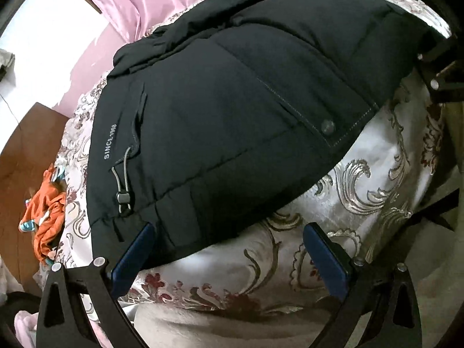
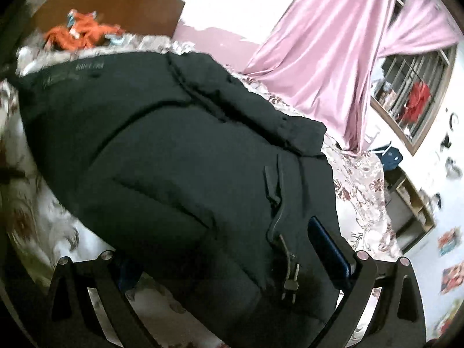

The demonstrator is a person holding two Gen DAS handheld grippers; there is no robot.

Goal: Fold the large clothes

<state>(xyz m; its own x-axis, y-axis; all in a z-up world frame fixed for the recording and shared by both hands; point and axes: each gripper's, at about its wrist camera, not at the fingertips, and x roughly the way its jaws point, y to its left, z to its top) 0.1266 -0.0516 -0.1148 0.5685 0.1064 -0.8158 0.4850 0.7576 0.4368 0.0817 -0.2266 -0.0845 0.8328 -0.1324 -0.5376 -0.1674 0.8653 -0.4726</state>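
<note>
Both the left gripper (image 1: 229, 249) and the right gripper (image 2: 223, 249) have their jaws spread wide.

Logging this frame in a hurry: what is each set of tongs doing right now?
Left tongs: open, holding nothing, at the jacket hem.
Right tongs: open, straddling the jacket edge, not clamped.

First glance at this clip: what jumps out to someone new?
A black puffer jacket fills the middle of both views, spread on a floral bedspread, with "SINCE" lettering and a toggle cord near its hem. Pink curtains hang behind, and an orange garment lies by the headboard. The left gripper is open at the hem.
</note>
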